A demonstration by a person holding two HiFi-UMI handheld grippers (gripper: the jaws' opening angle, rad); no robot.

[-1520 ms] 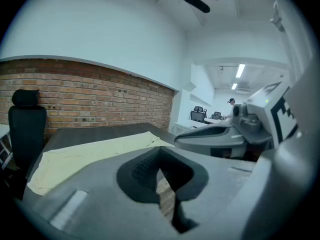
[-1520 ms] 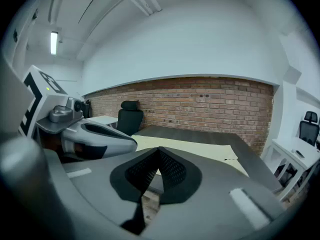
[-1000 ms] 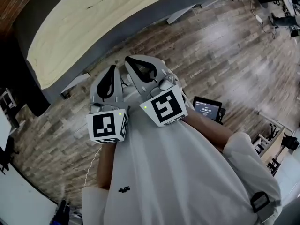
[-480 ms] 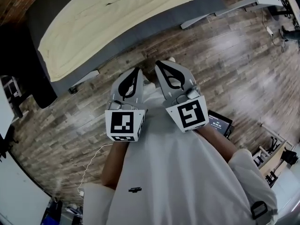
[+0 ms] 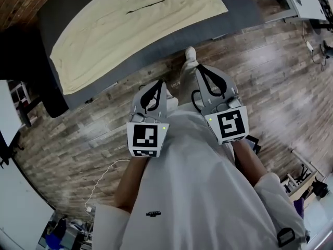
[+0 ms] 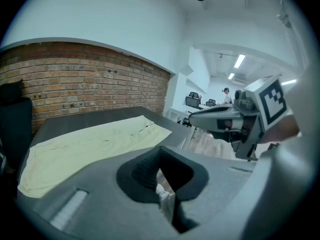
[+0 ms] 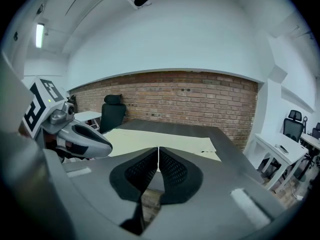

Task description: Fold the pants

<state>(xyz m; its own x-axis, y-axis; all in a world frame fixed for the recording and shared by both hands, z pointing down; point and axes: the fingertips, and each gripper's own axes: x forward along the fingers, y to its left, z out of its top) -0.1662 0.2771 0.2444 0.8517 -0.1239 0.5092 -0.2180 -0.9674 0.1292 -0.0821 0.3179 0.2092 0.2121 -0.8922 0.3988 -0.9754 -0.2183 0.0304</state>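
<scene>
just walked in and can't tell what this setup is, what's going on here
A person in a white shirt stands on the wood-plank floor, holding a grey two-jaw gripper in each hand. The left gripper and the right gripper are both shut and empty, pointing toward the dark grey table. Pale yellow pants lie spread flat on it, untouched, so the folding has not begun.
</scene>
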